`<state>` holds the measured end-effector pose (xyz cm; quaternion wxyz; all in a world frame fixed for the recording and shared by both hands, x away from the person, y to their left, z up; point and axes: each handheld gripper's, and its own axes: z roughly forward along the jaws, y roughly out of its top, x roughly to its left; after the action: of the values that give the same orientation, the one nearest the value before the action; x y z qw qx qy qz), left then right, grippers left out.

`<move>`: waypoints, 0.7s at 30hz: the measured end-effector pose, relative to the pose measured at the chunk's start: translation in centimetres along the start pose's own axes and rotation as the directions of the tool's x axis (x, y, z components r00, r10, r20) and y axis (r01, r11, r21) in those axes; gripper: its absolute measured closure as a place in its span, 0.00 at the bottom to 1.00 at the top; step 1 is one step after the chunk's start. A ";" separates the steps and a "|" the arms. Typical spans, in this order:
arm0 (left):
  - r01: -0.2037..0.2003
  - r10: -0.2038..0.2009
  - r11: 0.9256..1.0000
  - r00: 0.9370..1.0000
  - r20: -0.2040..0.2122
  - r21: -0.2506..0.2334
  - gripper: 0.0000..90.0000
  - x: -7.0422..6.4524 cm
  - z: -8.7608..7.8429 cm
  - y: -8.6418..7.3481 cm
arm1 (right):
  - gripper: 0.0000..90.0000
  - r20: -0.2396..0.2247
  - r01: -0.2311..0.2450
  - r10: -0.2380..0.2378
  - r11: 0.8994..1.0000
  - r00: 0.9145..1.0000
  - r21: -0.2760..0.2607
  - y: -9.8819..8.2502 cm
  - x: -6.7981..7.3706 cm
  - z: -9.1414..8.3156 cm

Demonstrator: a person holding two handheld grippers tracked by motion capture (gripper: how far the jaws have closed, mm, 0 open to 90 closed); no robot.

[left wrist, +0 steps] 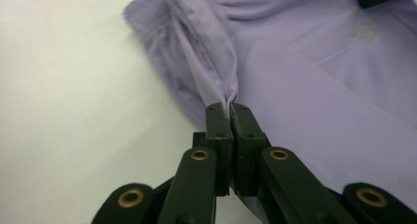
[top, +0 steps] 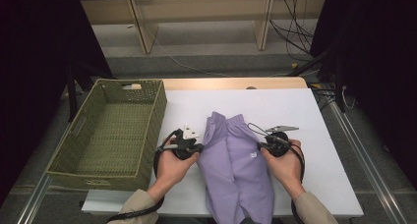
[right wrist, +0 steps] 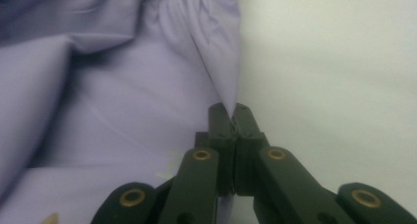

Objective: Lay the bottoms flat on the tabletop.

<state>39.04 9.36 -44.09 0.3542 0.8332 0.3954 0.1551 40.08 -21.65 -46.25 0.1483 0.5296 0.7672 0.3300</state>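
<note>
Two grippers clamp opposite edges of a lilac garment [top: 236,165] that lies lengthwise on the white table [top: 305,116], its gathered waistband away from us and its lower end hanging over the near edge. From the high view we see the left gripper [top: 193,148] at the garment's left side and the right gripper [top: 265,146] at its right side, each held in a hand that enters from the bottom. In the left gripper view our jaws are closed tight on a pinched ridge of the fabric [left wrist: 221,81], which rises in a fold from the cloth. In the right gripper view the jaws are likewise closed on a fold of the right edge [right wrist: 216,67], just below the elastic waistband. A woven green basket [top: 78,130] stands to the left of the garment, beside the left hand [top: 172,167].
</note>
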 end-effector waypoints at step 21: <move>0.093 -0.090 0.996 0.985 -0.146 0.014 0.96 3.8 0.1 -0.8 | 0.97 0.070 -0.114 0.115 0.993 0.991 -0.023 -0.8 -5.6 -1.7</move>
<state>41.10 12.64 -44.84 0.3226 0.8042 0.4596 0.1949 40.75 -27.53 -46.15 0.1616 0.5827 0.7266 0.3262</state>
